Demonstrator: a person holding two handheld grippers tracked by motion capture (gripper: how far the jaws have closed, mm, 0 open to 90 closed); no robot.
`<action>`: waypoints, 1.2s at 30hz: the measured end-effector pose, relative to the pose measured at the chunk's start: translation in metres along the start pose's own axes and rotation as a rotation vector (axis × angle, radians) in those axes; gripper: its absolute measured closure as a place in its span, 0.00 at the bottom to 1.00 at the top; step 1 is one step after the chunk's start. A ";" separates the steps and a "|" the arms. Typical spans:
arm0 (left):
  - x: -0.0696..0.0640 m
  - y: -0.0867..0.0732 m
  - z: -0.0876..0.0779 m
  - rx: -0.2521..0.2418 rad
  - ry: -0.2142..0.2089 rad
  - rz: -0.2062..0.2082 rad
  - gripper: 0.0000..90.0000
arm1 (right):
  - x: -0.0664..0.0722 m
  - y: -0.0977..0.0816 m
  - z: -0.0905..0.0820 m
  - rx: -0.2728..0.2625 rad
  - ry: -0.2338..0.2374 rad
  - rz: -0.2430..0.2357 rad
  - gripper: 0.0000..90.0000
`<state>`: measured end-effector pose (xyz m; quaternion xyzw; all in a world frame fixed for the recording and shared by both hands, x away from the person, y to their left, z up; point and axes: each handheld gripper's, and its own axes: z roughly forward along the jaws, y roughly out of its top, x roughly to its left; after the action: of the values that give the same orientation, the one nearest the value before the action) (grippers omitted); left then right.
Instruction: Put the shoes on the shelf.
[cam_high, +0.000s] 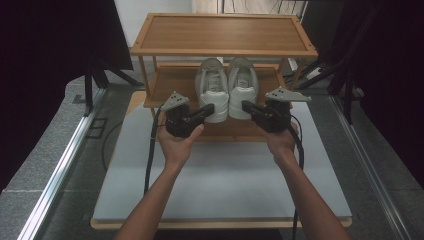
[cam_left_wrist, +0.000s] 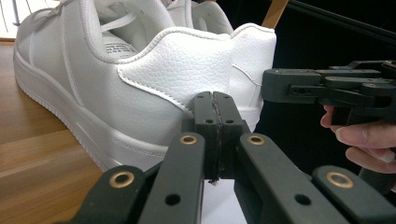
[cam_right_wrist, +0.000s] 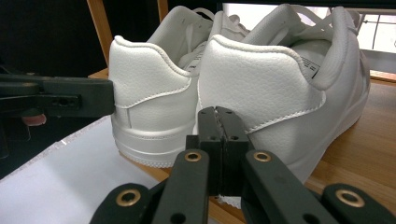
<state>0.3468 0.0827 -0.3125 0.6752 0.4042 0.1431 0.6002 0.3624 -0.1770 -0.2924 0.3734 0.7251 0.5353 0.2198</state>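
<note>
Nearest us, our left gripper (cam_left_wrist: 213, 100) and right gripper (cam_right_wrist: 217, 114) have jaws pressed together, holding nothing. Both sit just behind the heels of the white sneakers (cam_high: 227, 85), paired on the wooden rack's lower shelf (cam_high: 175, 82).

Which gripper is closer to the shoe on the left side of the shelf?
Left. The left gripper sits right at the heel of the left shoe, jaws shut. The right gripper is at the heel of the right shoe beside it, so farther off.
</note>
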 end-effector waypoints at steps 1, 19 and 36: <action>0.000 0.000 0.001 0.000 0.004 0.001 1.00 | 0.000 0.000 0.000 0.002 0.003 0.004 1.00; 0.008 0.003 0.007 -0.021 0.016 -0.025 1.00 | -0.003 0.002 0.001 0.007 0.021 0.016 1.00; 0.007 0.004 0.001 -0.004 -0.041 -0.033 0.72 | -0.002 0.002 -0.002 -0.001 0.029 0.025 0.94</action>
<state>0.3537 0.0873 -0.3107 0.6701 0.4025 0.1203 0.6119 0.3626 -0.1794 -0.2895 0.3746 0.7232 0.5435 0.2029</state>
